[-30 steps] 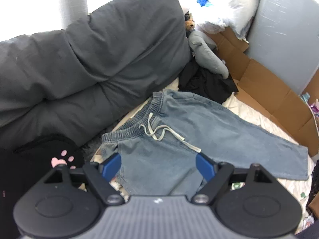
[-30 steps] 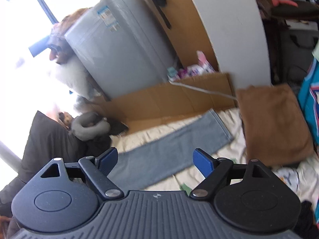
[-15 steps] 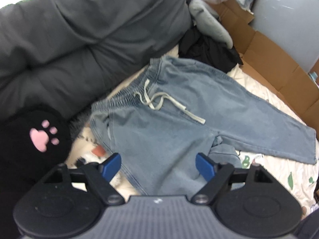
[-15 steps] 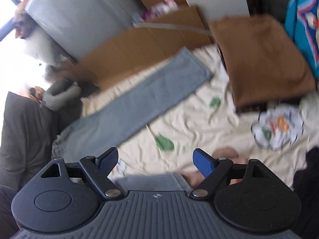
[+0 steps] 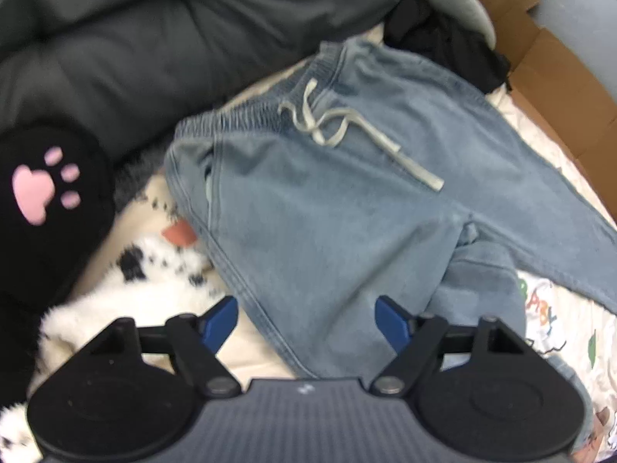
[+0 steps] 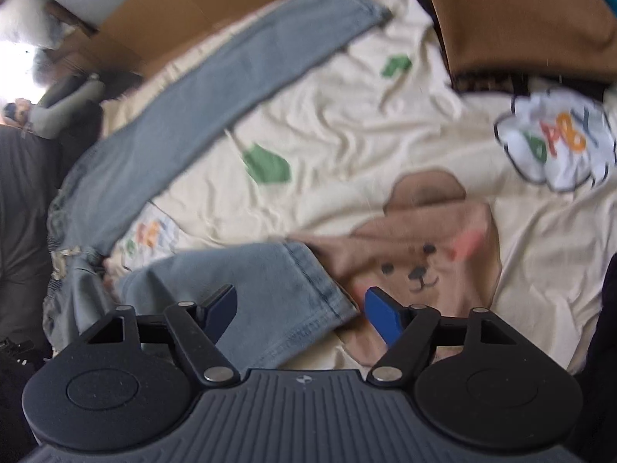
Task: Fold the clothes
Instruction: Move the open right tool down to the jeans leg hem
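Note:
Light blue jeans (image 5: 327, 200) with an elastic waist and a pale drawstring (image 5: 347, 131) lie spread on a cream bedsheet (image 6: 366, 123). My left gripper (image 5: 306, 322) is open and empty, just above the near leg at the hip side. In the right wrist view the far leg (image 6: 216, 77) lies straight and the near leg's hem (image 6: 293, 301) lies between my fingers. My right gripper (image 6: 299, 310) is open and low over that hem.
A dark grey duvet (image 5: 154, 38) lies behind the waist. A black cushion with a pink paw (image 5: 42, 189) and a white spotted plush (image 5: 146, 285) sit left. Black clothes (image 5: 443, 38) and cardboard (image 5: 559, 88) lie far right. A brown folded cloth (image 6: 520, 15) is at the sheet's edge.
Both grippers have dropped closer to the bed. The left view now sits over the jeans' hip; the right view swung down from the room onto the near leg's hem.

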`<state>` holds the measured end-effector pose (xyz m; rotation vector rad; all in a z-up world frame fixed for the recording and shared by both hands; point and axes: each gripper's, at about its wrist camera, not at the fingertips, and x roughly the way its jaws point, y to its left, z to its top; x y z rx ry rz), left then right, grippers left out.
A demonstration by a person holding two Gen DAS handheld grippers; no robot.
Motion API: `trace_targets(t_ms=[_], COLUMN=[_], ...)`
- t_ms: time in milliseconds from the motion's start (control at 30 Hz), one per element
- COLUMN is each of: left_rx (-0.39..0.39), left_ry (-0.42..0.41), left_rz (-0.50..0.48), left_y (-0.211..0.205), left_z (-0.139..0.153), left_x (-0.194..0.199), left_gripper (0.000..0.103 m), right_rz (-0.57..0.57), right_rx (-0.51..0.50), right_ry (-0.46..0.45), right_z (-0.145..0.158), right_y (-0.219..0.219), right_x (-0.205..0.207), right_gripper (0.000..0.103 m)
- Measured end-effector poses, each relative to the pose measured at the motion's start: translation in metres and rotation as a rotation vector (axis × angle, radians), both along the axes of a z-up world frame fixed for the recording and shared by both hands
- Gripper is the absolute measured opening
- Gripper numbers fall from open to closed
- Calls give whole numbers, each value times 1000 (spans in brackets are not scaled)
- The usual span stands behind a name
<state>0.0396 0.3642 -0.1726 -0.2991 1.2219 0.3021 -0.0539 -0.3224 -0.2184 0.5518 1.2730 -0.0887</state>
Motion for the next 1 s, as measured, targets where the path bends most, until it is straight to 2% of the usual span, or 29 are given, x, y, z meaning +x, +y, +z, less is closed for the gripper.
trace_targets(t_ms=[100, 167, 300, 400, 467, 567, 633, 800, 900, 1000], left_rx=[-12, -27, -28, -5, -34, -15, -9, -16, -36, -54], left_ry=[10, 18, 63, 97, 107, 117, 117, 116, 123, 126], left_rz=[16, 42, 27, -1, 20, 3, -26, -16, 2, 17], left_y=[2, 3, -2, -6, -3, -5, -7, -6, -8, -11], left_z=[-11, -18, -31, -39, -43, -45, -47, -52, -60, -65], left_x=[0, 1, 8, 13, 15, 18, 19, 18, 16, 16], left_gripper=[78, 78, 77, 77, 77, 77, 77, 77, 77, 77], right_rz=[-66, -127, -200, -225, -236, -253, -267, -282, -297, -356], right_rx=[32, 61, 86, 89, 87, 90, 106, 141, 162, 213], right_ry=[34, 54, 88, 100, 101, 113, 112, 69, 40, 9], right_z=[-24, -39, -63, -75, -80, -89, -93, -85, -76, -69], right_y=[-4, -8, -10, -10, -9, -7, -5, 0, -2, -9], right_x=[-1, -4, -10, -12, -12, -10, -9, -9, -13, -22], right_gripper=[67, 64, 64, 64, 64, 63, 61, 54, 40, 35])
